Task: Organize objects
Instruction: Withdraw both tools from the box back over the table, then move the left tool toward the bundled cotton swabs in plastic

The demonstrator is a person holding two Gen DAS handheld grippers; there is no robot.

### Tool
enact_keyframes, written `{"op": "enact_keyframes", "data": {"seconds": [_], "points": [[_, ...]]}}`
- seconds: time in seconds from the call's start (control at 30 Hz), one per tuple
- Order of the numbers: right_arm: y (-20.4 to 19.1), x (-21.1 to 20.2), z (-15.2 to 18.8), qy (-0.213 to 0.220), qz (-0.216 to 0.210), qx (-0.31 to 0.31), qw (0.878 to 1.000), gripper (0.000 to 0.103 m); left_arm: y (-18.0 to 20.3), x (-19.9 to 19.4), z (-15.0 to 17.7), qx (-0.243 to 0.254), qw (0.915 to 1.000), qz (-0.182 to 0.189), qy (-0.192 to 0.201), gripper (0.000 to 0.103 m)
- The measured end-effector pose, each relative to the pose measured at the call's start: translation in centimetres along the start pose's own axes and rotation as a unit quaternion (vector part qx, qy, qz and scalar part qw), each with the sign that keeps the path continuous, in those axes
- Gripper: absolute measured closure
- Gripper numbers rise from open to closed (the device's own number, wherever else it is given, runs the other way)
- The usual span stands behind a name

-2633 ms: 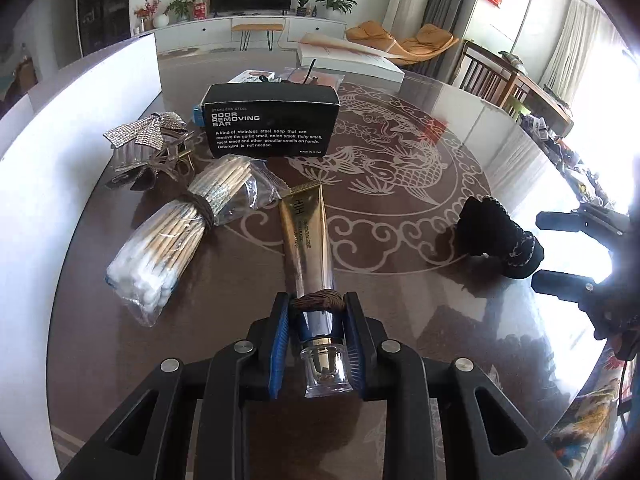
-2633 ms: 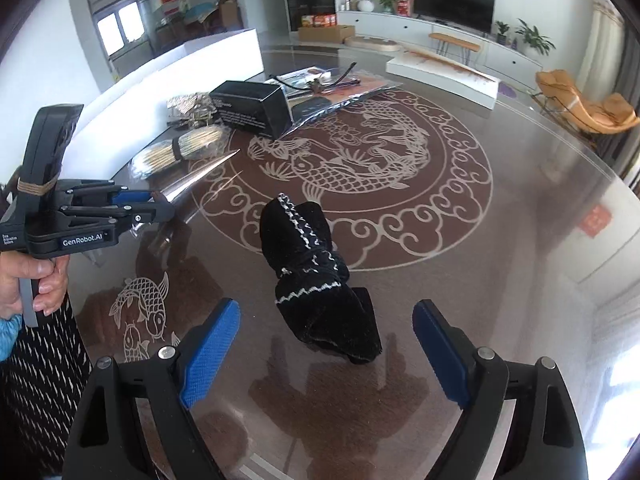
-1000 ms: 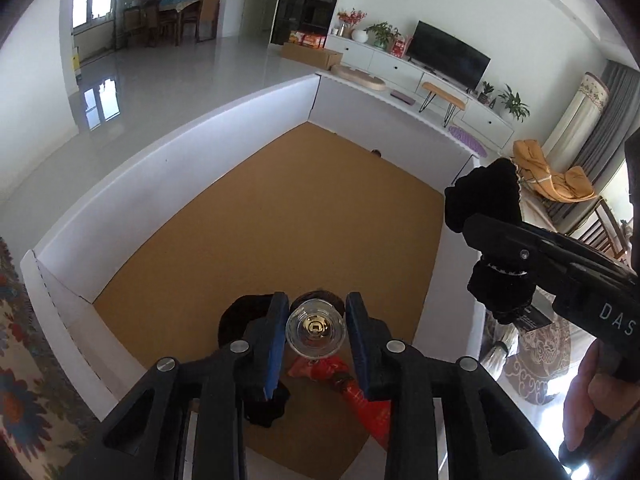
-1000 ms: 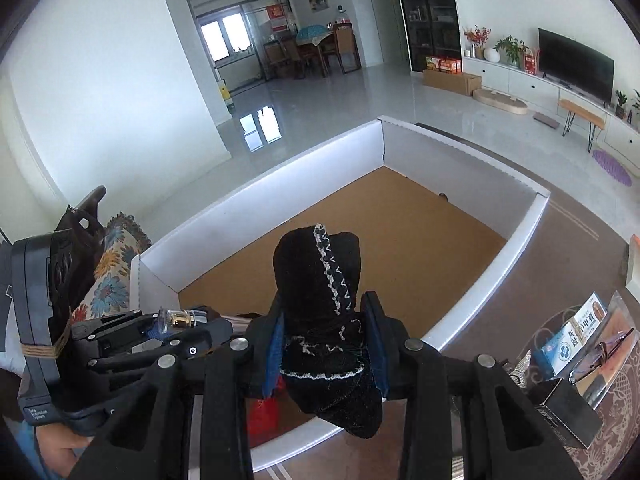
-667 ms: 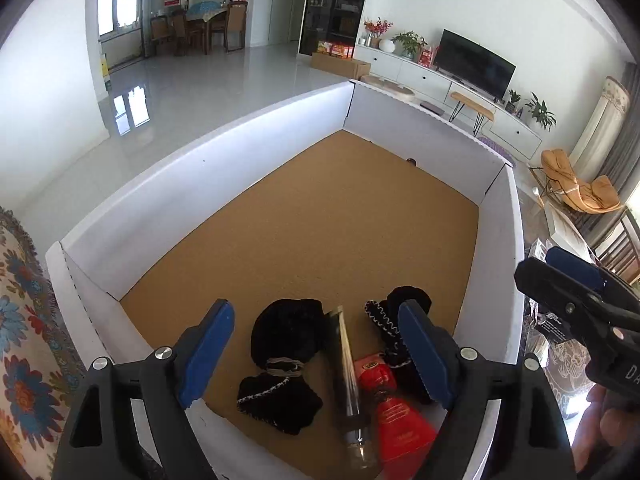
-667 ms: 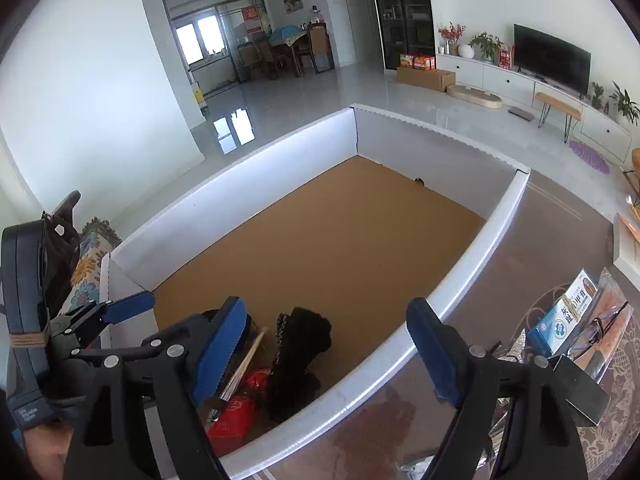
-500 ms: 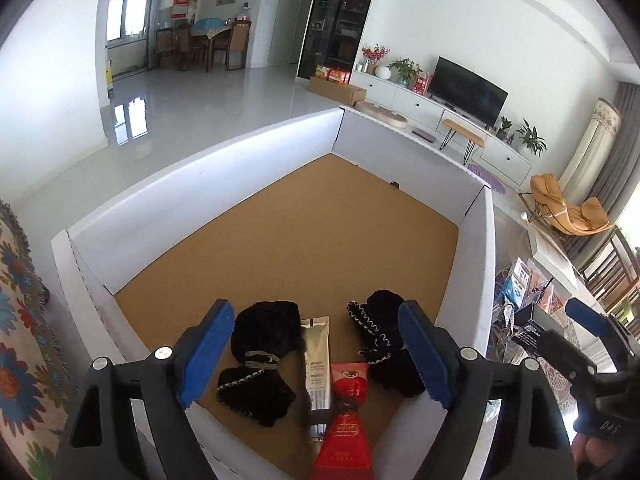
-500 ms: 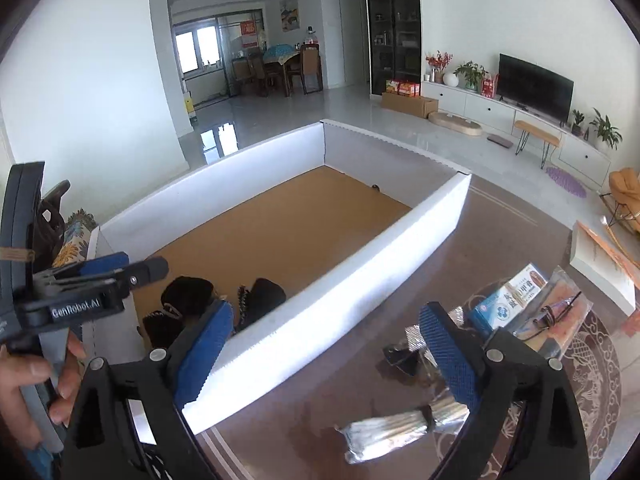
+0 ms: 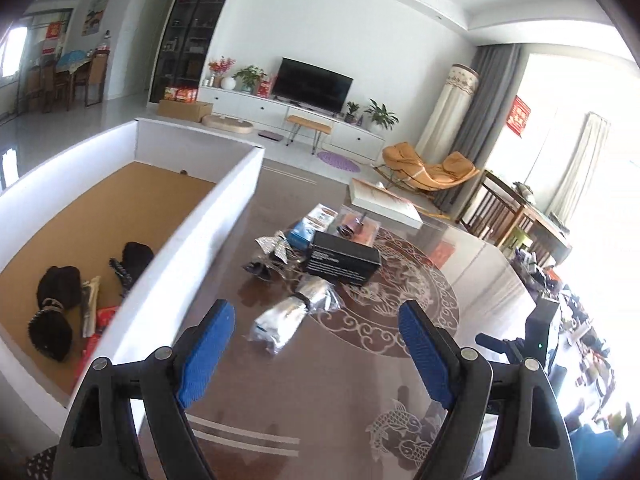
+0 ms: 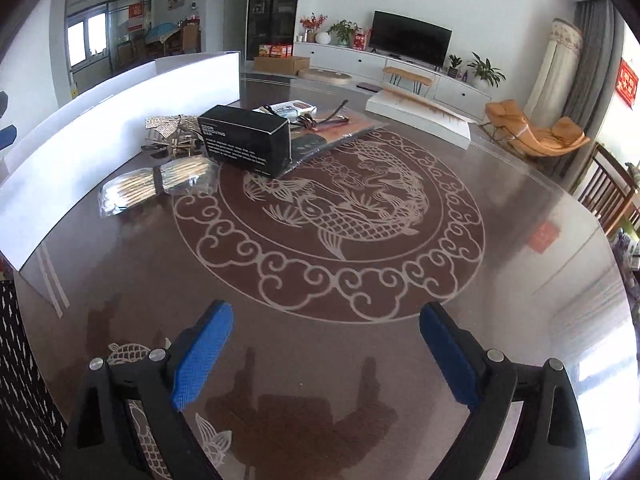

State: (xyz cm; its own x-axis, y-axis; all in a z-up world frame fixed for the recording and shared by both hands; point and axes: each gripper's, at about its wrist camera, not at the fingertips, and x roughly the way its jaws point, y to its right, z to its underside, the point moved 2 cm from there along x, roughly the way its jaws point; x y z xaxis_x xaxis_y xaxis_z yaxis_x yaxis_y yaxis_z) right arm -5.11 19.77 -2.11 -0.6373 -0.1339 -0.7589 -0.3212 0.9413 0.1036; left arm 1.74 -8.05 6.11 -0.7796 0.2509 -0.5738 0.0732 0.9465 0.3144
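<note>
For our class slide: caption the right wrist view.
Open right gripper above brown patterned table; black rectangular box and bagged cotton swabs beside white-walled bin.

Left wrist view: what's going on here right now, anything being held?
Nothing is held. Both tools, left and right, stand open and empty over the table. Two black gloves, a tube and a red packet already lie in the white box. Still out on the table: the bag of cotton swabs, the black carton and a few small items behind it.
</note>
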Motion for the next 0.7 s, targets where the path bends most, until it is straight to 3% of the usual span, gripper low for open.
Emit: {"op": "enact_keyframes", "data": {"seconds": [0.07, 0.23, 0.37, 0.7], "points": [[0.4, -0.1, 0.9, -0.006, 0.003, 0.017, 1.0, 0.008, 2.1, 1.7, 1.5, 0.029, 0.999, 0.01, -0.031, 0.019], [0.1, 0.6, 1.5, -0.015, -0.008, 0.035, 0.999, 0.008, 5.0, 5.2, 4.7, 0.077, 0.9928, -0.004, -0.091, 0.019], [-0.6, 1.1, 1.9, -0.021, -0.017, 0.037, 0.999, 0.008, 4.7, 6.3, 6.6, 0.094, 0.9897, -0.022, -0.106, 0.019], [-0.4, 1.9, 2.4, -0.032, -0.013, 0.057, 0.998, 0.007, 2.9, 8.4, 7.1, 0.067, 0.9863, -0.054, -0.141, 0.019]]}}
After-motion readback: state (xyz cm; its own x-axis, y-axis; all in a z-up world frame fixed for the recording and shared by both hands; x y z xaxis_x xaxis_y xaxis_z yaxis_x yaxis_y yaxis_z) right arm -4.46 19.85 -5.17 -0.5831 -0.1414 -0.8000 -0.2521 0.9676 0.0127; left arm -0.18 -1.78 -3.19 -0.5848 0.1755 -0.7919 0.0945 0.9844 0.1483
